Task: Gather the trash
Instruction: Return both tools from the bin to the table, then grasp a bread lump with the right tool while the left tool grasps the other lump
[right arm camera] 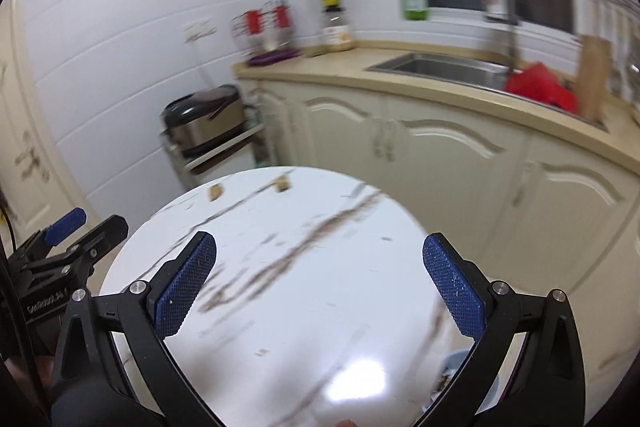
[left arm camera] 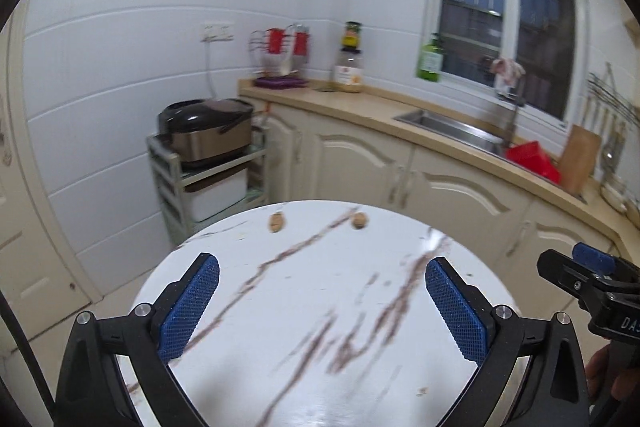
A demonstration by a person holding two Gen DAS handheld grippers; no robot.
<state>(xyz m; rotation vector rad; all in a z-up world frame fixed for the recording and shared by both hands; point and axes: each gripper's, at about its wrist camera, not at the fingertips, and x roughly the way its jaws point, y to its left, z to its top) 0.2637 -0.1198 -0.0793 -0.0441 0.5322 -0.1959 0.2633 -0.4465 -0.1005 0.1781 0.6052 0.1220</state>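
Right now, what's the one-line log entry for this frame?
left tool: open, empty | right tool: open, empty | two brown scraps: far edge of round marble table, untouched

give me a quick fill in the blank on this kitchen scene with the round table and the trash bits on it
1. The two small brown scraps lie near the far edge of the round white marble-patterned ____.
2. The left hand-held gripper has its blue-padded jaws ____, with nothing between them.
3. The dark-lidded steel rice cooker sits on a metal rack to the ____ of the cream cabinets.
4. The green bottle stands on the sill of the ____.

Missing words: table; open; left; window
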